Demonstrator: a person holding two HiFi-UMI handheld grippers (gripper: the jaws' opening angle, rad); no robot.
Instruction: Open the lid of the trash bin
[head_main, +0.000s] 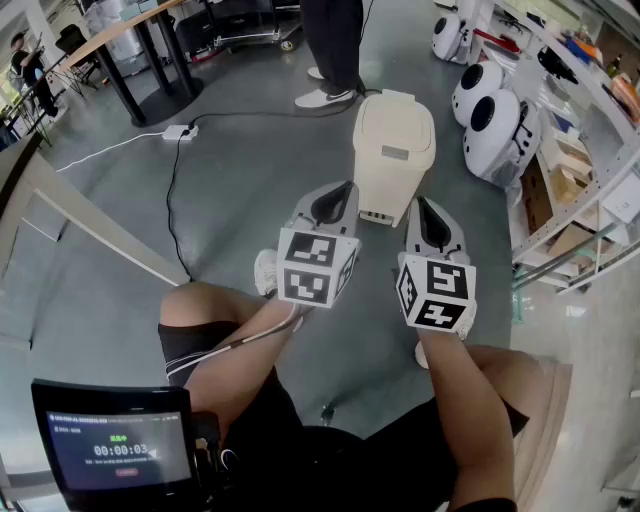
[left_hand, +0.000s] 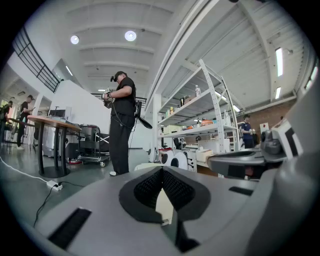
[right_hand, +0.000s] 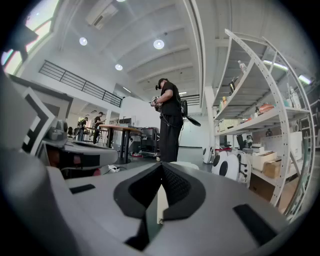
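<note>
Standing upright on the grey floor (head_main: 240, 200), the cream trash bin (head_main: 393, 160) is seen with its lid (head_main: 395, 125) shut down flat. It is placed just ahead of both grippers, roughly between their tips. The left gripper (head_main: 343, 192) is held at the bin's near left side, and the right gripper (head_main: 421, 207) is held by its near right corner; whether either one touches the bin cannot be told.

In the left gripper view the jaws are seen closed, with the dark ribbed pads (left_hand: 147, 187) met at the tip and nothing gripped between them. A strip of the cream bin is glimpsed behind, through the gap lower down. In the right gripper view the same is shown: the jaws are pressed together at the tip, nothing is held, and the bin is seen beyond through the gap.

Past the bin, the legs of a standing person (head_main: 335, 45) are seen, and a white power strip (head_main: 180, 131) is laid on the floor to the left. To the right, white rounded shells (head_main: 495, 120) are ranged beside metal shelving (head_main: 585, 190). A small screen (head_main: 120, 450) is shown at the lower left of the head view.
</note>
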